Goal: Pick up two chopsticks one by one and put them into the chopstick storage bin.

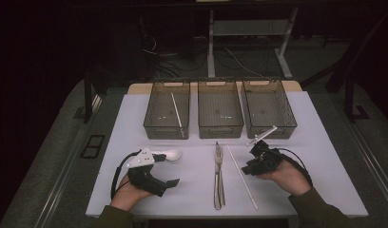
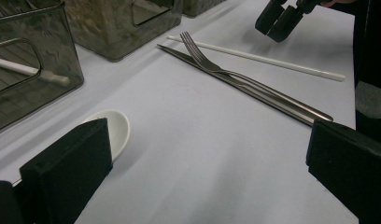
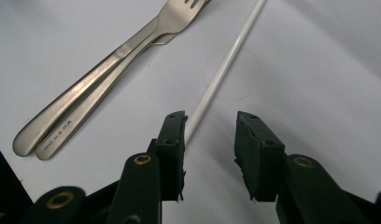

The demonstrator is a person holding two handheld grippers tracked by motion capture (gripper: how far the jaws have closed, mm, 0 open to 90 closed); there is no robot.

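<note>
A dark room surrounds a white-topped bench (image 1: 135, 190); three smoky transparent plastic bins (image 1: 220, 110) stand in a row along its far side. The right tool (image 3: 209, 135) hangs low over the bench with its black jaws partly open, holding nothing; the near end of a long thin white plastic chopstick (image 3: 221, 74) lies flat between them, close against the left jaw, and the pads do not appear to press on it. The left tool (image 2: 202, 154) rests wide open and empty near a small white ceramic spoon (image 2: 115, 128). Just beside the chopstick lie a stainless steel fork and a matching steel utensil (image 3: 90, 93), one on the other; a second white chopstick (image 1: 177, 113) already lies in the leftmost bin. The chopstick looks light, stiff, smooth and likely slippery; being so thin and flat on the bench, it may roll or skid as the pads close; a hold nearer its middle should keep it from tipping; squeeze squarely across its width.
</note>
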